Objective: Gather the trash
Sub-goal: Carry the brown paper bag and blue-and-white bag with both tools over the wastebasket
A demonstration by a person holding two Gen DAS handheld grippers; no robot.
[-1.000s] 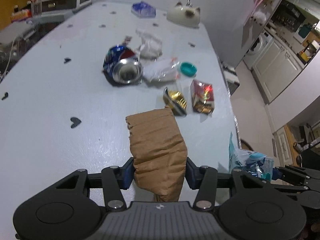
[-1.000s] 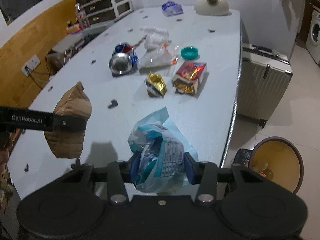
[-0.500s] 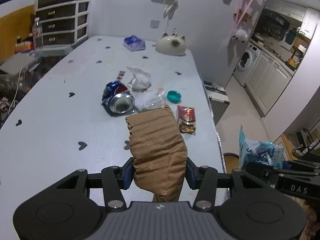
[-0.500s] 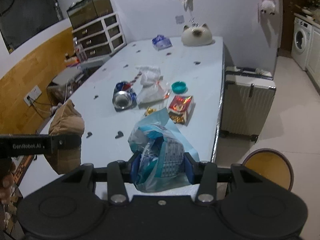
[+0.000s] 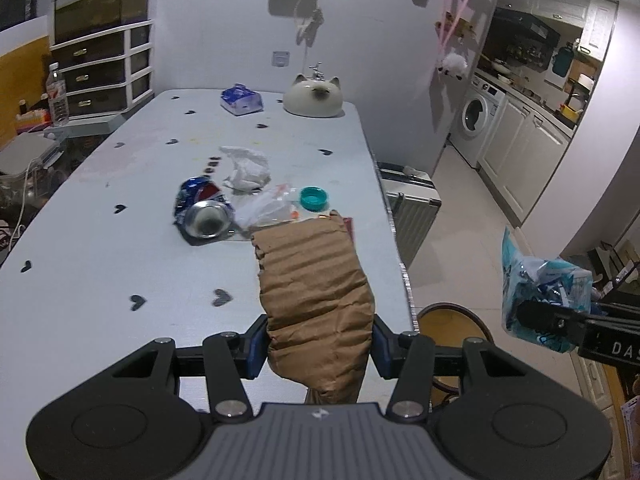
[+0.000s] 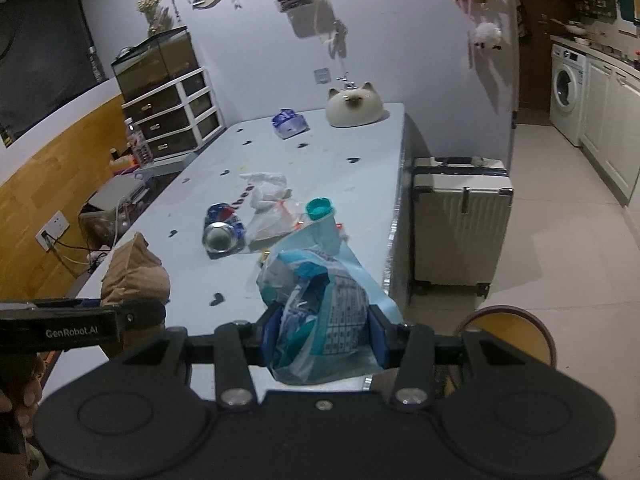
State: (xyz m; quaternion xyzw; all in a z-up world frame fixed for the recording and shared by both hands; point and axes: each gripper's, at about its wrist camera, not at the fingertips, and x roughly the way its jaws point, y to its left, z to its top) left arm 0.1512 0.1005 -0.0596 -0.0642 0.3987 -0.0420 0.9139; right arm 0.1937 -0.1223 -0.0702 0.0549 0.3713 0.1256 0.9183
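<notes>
My left gripper [image 5: 318, 350] is shut on a crumpled brown paper bag [image 5: 314, 300] and holds it above the near end of the white table [image 5: 100, 264]. My right gripper [image 6: 324, 338] is shut on a blue-and-white plastic wrapper [image 6: 320, 300], beyond the table's right edge; the wrapper also shows in the left wrist view [image 5: 540, 296]. A brown round trash bin [image 6: 512, 334] stands on the floor below right. On the table lie a crushed blue can [image 5: 202, 212], a clear plastic bag [image 5: 266, 210], white crumpled plastic [image 5: 246, 168] and a teal cap [image 5: 314, 198].
A cream suitcase [image 6: 460, 224] stands against the table's right side. A cat-shaped ornament [image 5: 314, 98] and a blue tissue pack [image 5: 240, 100] sit at the far end. Drawers [image 5: 104, 72] stand at the back left. A washing machine [image 5: 480, 120] is far right.
Both grippers have risen and pulled back from the table with their loads; the table trash looks farther away and the trash bin has come into the left wrist view.
</notes>
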